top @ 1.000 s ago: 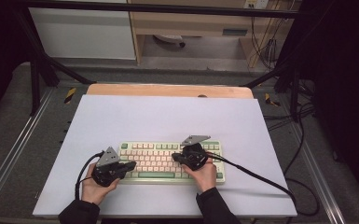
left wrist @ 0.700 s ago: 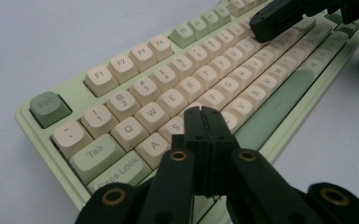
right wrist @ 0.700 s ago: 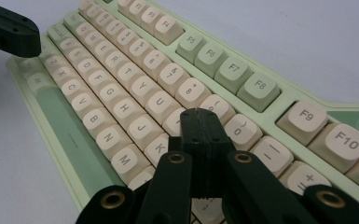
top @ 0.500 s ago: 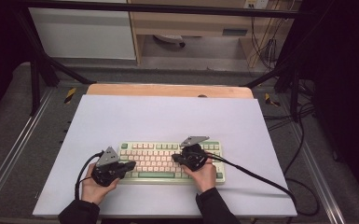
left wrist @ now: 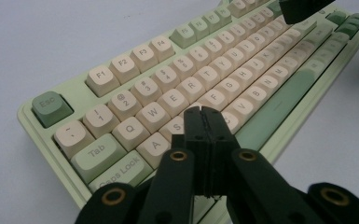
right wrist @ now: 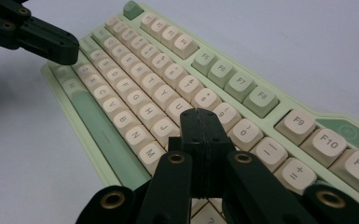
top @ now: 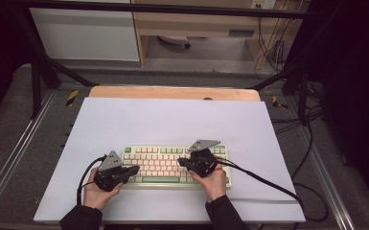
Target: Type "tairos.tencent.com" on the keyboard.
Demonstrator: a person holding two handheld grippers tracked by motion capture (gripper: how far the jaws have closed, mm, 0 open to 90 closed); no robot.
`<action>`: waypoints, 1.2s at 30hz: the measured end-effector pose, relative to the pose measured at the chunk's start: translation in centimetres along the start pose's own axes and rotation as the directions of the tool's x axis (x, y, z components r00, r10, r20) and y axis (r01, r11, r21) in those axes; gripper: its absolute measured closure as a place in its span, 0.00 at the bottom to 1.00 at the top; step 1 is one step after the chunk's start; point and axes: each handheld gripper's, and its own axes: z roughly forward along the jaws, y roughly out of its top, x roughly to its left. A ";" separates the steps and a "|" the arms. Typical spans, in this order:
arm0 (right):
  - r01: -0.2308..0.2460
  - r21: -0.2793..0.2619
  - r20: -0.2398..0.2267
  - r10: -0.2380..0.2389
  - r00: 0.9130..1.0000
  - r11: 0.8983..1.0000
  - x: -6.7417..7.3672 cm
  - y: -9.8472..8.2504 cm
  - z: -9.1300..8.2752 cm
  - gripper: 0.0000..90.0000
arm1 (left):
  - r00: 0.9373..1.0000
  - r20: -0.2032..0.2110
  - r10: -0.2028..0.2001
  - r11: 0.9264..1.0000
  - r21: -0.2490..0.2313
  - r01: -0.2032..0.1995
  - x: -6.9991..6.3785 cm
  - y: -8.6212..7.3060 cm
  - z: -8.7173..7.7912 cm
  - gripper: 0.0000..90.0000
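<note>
A pale green keyboard (top: 165,165) with cream keys lies on the white table top, near the front edge. My left gripper (top: 133,170) is over the keyboard's left end, jaws shut and empty. In the left gripper view its tips (left wrist: 203,115) hover just above the keys (left wrist: 135,88) around S and D. My right gripper (top: 182,162) is over the right half, also shut with nothing in it. In the right gripper view its tips (right wrist: 200,116) sit above the keys (right wrist: 135,79) near I and K. I cannot tell whether either tip touches a key.
A white sheet (top: 172,120) covers the table, with a wooden strip (top: 172,92) along its far edge. Black cables (top: 268,184) trail from the grippers across the table's right front. Metal frame legs (top: 38,72) stand at the far corners.
</note>
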 end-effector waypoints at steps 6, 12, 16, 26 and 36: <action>0.008 0.001 -0.010 -0.008 1.000 1.000 0.5 -0.1 -0.4 1.00 | 1.000 0.000 -0.001 1.000 -0.002 0.001 0.0 0.0 0.0 0.99; 0.014 0.005 -0.023 -0.014 1.000 1.000 0.9 -0.3 -0.3 1.00 | 1.000 0.000 0.001 1.000 0.000 -0.001 -0.1 0.0 0.0 0.99; 0.016 0.011 -0.035 -0.016 0.999 1.000 1.3 -0.5 0.1 1.00 | 1.000 0.001 0.002 1.000 0.001 -0.002 -0.1 0.0 0.0 0.99; 0.007 0.022 -0.057 -0.005 0.998 1.000 1.7 -1.0 1.2 1.00 | 1.000 0.002 0.002 1.000 0.002 -0.002 -0.1 0.0 0.1 0.99; 0.000 0.025 -0.075 0.002 0.997 1.000 1.8 -1.5 2.0 1.00 | 1.000 0.002 0.004 1.000 0.006 -0.004 -0.1 0.0 0.2 0.99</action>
